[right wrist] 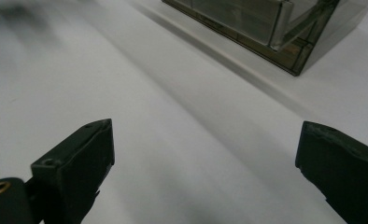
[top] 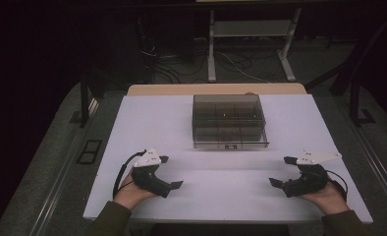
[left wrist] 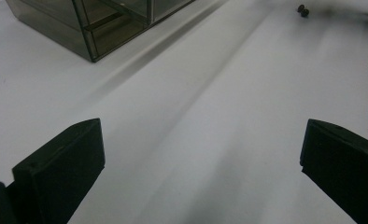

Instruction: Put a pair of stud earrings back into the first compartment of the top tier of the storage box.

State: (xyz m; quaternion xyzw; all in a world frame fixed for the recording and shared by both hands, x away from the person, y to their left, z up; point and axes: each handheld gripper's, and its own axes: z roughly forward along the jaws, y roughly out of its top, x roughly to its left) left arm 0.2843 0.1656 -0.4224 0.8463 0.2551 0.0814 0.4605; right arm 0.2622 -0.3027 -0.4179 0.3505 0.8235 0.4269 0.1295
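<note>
Nearest the high camera, two sleeved forearms came in over the near edge of the large white rectangular table (top: 147, 123), each hand holding a black two-jaw gripper low over the bare sheet. Beyond them, at the middle of the far half of the table, sat the smoky, see-through plastic organiser box (top: 229, 121), its dividers splitting it into compartments whose contents could not be made out.

Well apart from that box, the left gripper (top: 173, 172) lay at the near left with its jaws spread wide and nothing between them; its own view showed only white tabletop between the jaws and a corner of the box (left wrist: 86, 25) up ahead. The right gripper (top: 282, 171) mirrored it at the near right, jaws likewise wide apart and empty, the box corner (right wrist: 285, 32) ahead of it.

Smallest of all, two tiny dark round things (left wrist: 303, 10) lay far off on the sheet.

Judged from this, the work stood at its ready pose, nothing yet touched. The next move likely called for both grippers to travel forward to the box, staying open until they flanked it.
</note>
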